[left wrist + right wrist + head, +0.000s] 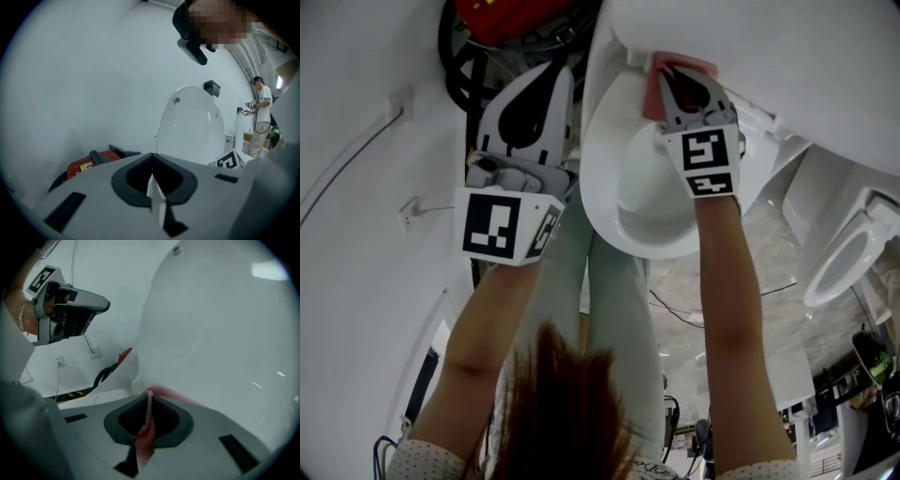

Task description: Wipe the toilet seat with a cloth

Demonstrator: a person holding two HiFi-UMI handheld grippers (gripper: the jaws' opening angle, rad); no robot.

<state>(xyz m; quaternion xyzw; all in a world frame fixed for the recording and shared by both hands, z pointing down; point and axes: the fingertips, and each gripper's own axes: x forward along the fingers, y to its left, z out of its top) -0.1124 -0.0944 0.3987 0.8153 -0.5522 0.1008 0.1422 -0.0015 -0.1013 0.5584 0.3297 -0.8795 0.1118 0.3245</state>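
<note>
Right gripper view shows the right gripper (pixel 149 397) with its fingers pinching a pink cloth (pixel 146 437). The cloth's front edge touches the white lid (pixel 211 333) low down, near where it meets the seat (pixel 596 187). The left gripper (pixel 532 98) hangs beside the toilet, fingers pressed together on nothing. Only a thin fold seems caught, so a hard drag across the smooth plastic could pull the cloth free or bunch it, letting the bare gripper scrape the surface. A firm push might also tip the upright lid down onto the gripper.
</note>
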